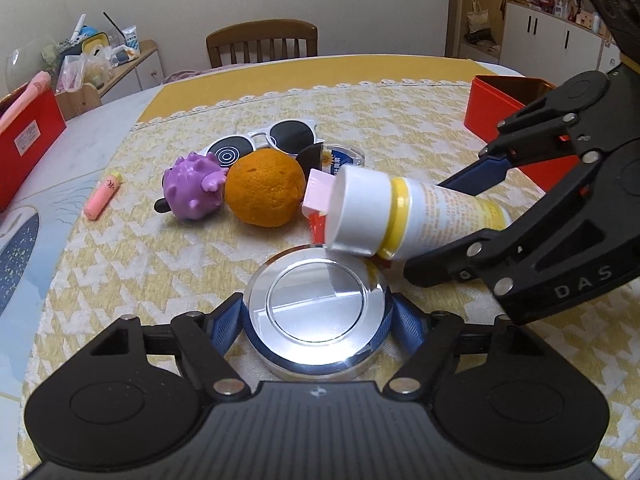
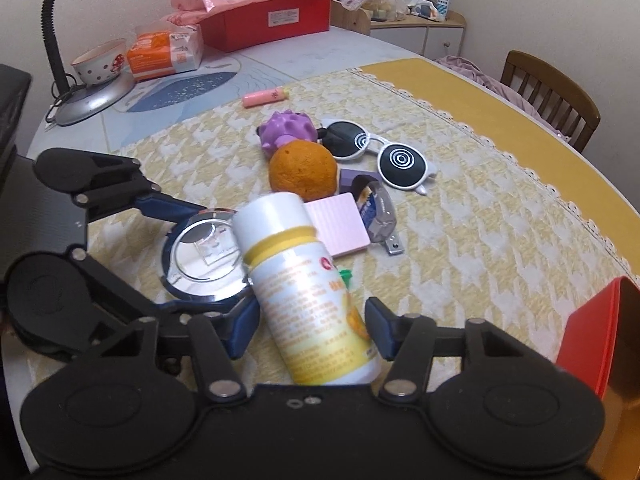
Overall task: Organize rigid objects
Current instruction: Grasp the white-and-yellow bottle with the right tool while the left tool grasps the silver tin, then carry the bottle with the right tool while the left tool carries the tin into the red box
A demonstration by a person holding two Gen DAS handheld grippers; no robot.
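Observation:
A round chrome mirror disc (image 1: 316,308) lies on the yellow patterned cloth. My left gripper (image 1: 320,316) has its blue pads pressed on the disc's two sides. A white bottle (image 2: 312,304) with a white cap, a yellow ring and a yellow label lies tilted between the pads of my right gripper (image 2: 310,320), which is shut on it. The bottle's cap (image 1: 356,208) hangs over the far edge of the disc. Behind lie an orange (image 1: 262,188), a purple spiky toy (image 1: 196,186), white sunglasses (image 1: 272,136) and a pink pad (image 2: 338,224).
An open red box (image 1: 508,108) stands at the right, another red box (image 1: 24,140) at the left. A pink tube (image 1: 103,196) lies apart on the cloth. A desk lamp (image 2: 52,40), bowl (image 2: 100,62) and tissue pack (image 2: 164,50) stand at the table's end. A chair (image 1: 262,40) is behind.

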